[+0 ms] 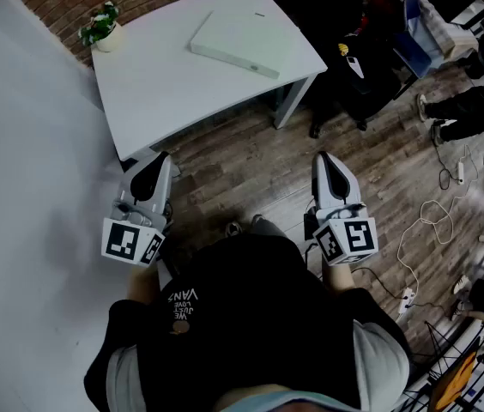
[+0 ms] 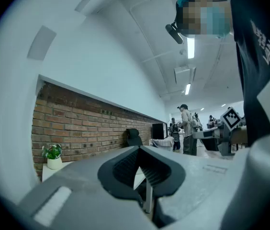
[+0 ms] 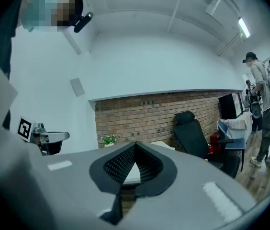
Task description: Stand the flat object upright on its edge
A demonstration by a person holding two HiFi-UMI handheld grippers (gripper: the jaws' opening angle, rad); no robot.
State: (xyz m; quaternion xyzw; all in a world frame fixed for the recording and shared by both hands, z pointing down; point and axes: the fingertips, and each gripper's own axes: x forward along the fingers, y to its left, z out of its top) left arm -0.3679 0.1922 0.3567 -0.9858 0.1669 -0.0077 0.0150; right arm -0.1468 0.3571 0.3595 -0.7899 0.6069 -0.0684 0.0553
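Clenched tight on nothing at left gripper (image 1: 160, 160) and right gripper (image 1: 323, 160), tips meeting, level over the wood floor (image 1: 242, 166). Out on the white table (image 1: 160, 93), well apart from both, lying flat: pale flat object (image 1: 233, 44).

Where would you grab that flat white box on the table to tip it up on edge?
The flat white box lies flat, its long thin side facing the person. Probably pinch that near edge, coming from the person's side.

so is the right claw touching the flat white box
Apart. The head view shows the right claw over wood floor, well short of the table where the flat white box lies.
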